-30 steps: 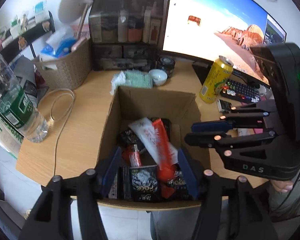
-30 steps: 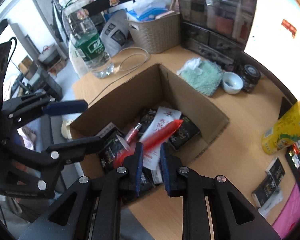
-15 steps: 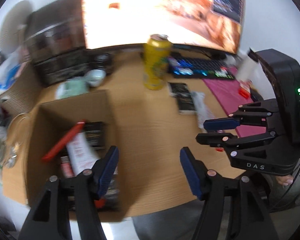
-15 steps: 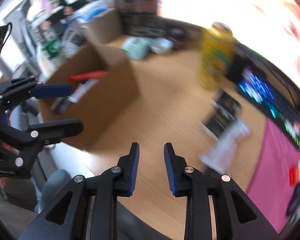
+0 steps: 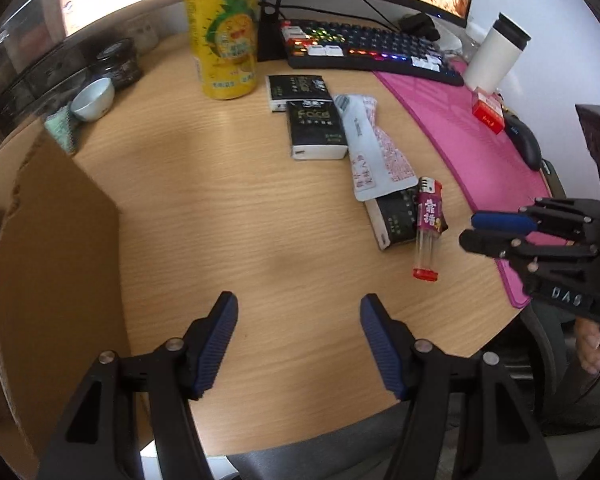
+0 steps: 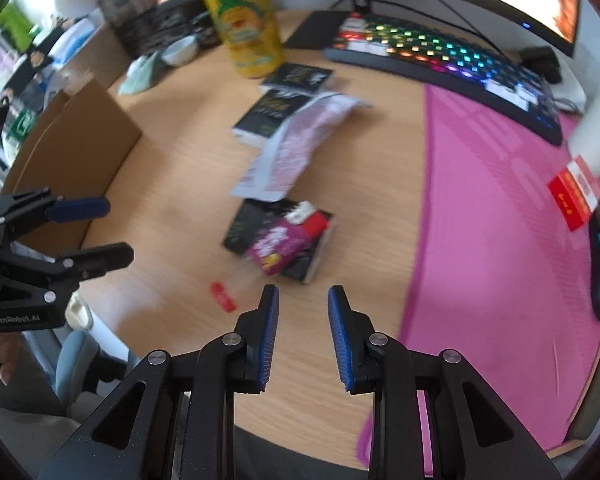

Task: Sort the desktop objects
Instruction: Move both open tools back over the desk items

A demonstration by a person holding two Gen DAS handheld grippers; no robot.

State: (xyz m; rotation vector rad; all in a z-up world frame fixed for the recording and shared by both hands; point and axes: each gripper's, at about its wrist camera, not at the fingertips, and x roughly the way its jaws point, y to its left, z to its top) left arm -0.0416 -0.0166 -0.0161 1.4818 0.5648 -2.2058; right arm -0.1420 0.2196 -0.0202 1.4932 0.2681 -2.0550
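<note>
My left gripper (image 5: pixel 298 312) is open and empty over bare desk, right of the cardboard box (image 5: pixel 52 248). My right gripper (image 6: pixel 303 308) is open a little and empty, just in front of a purple-labelled clear tube with a red cap (image 6: pixel 272 248) that lies on a black packet (image 6: pixel 244 228). In the left wrist view the tube (image 5: pixel 430 224) lies right of centre, close to my right gripper (image 5: pixel 472 228). A white sachet (image 5: pixel 374 152), and two more black packets (image 5: pixel 316 128) lie behind it near a yellow can (image 5: pixel 224 28).
A pink desk mat (image 5: pixel 480 140) covers the right side, with a lit keyboard (image 5: pixel 364 46), a white tumbler (image 5: pixel 496 52), a red box (image 5: pixel 488 112) and a mouse (image 5: pixel 526 144). A small bowl (image 5: pixel 94 98) and a green cloth (image 5: pixel 62 128) sit behind the box.
Both grippers have swung right, away from above the box to the loose items by the pink mat. The right gripper has opened slightly. Nothing was picked up.
</note>
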